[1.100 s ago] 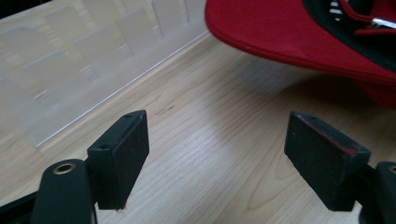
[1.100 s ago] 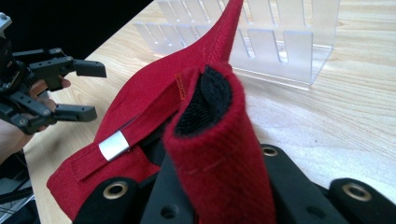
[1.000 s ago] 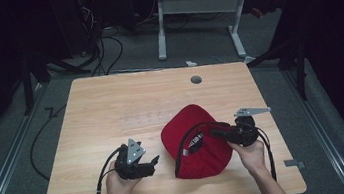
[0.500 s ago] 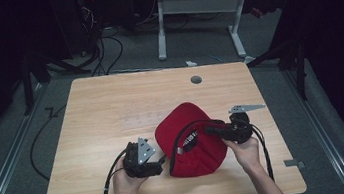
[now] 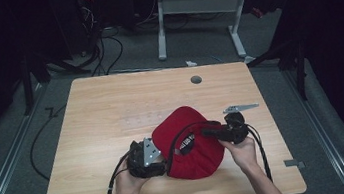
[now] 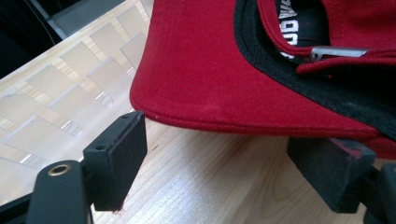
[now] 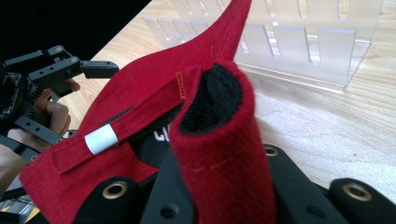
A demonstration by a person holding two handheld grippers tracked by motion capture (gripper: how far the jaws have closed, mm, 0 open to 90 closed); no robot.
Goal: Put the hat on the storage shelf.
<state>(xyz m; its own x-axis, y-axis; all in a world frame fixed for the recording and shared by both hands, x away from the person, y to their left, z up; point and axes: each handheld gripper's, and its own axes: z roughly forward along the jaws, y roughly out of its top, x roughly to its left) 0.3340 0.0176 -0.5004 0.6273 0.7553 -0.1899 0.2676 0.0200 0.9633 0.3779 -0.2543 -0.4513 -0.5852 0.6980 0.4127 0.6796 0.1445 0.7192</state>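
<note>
A red cap (image 5: 188,142) lies upside down on the near half of the wooden table (image 5: 110,105), a little right of centre, its black lining and white lettering facing up. The left gripper (image 5: 161,168) sits at the cap's near-left edge, held in the left hand (image 5: 128,182). In the left gripper view its jaws stand wide apart, and the cap's red edge (image 6: 210,84) hangs just above and between them, the right jaw tucked under it, the left jaw clear beside it on the wood. Nothing is pinched there.

Over on the right, the right gripper (image 5: 207,133) reaches in from the cap's right side, the right hand (image 5: 240,151) behind it. In the right gripper view a folded red strap (image 7: 224,154) with black fuzzy fastening on its inner face rises straight up out of the jaws, which are closed tight on it. A second red strap with a small white tag (image 7: 100,139) runs off to the left beside it. The left gripper (image 7: 44,79) shows at the far left of that view, fingers (image 7: 58,116) wrapped on its frame.

A clear slotted plastic piece (image 7: 299,42) lies flat on the table just beyond the cap. A small round grey hole (image 5: 196,79) sits in the tabletop near the far edge, well apart from the cap.
</note>
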